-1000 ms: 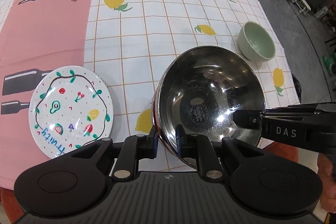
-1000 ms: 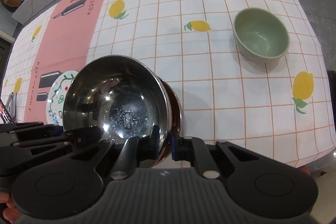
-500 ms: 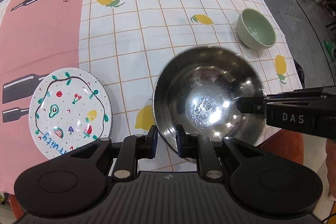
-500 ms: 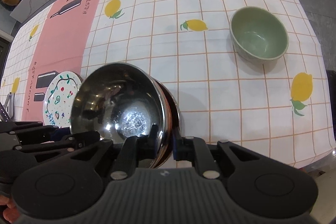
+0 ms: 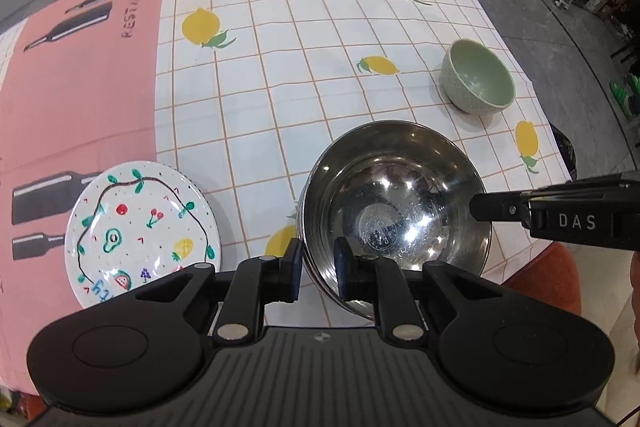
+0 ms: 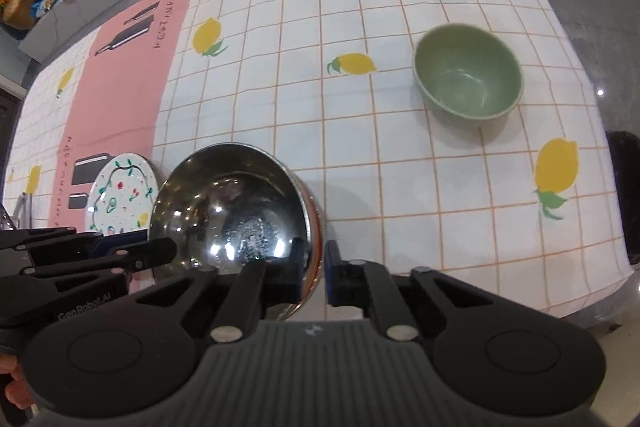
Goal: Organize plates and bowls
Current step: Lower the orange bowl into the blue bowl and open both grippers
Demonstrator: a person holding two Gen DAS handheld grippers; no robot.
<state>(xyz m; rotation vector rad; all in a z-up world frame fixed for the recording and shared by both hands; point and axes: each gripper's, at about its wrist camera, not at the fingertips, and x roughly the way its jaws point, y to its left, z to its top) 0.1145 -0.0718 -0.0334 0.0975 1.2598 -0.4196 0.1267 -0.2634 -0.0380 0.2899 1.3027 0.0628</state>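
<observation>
Left hand-held gripper [image 5: 316, 267]: nearly closed, pinching the steel bowl [image 5: 396, 211] by its near rim.
Right hand-held gripper [image 6: 316, 273]: has just been closing, clamped on the opposite rim; two grips keep it level.
Gripper writing: "DAS", "GenRobot.AI".
Fruit plate [image 5: 142, 233]: left, flat on the tabletop [image 5: 280, 87].
Green bowl [image 6: 468, 79]: far right.
Cloth: "RESTAURANT".

Left wrist view: rides on the left gripper [image 5: 316, 261], looks steeply down over its fingers at the near edge of the table [image 5: 304, 75], close to the steel bowl [image 5: 394, 217].
Right wrist view: rides on the right gripper [image 6: 314, 269], equally steep and close, set to the bowl's other side.
Shared: steel bowl [image 6: 232, 209], painted plate [image 5: 142, 233] [image 6: 120, 191], green bowl [image 5: 478, 81] [image 6: 468, 81]; each view shows the other gripper.
</observation>
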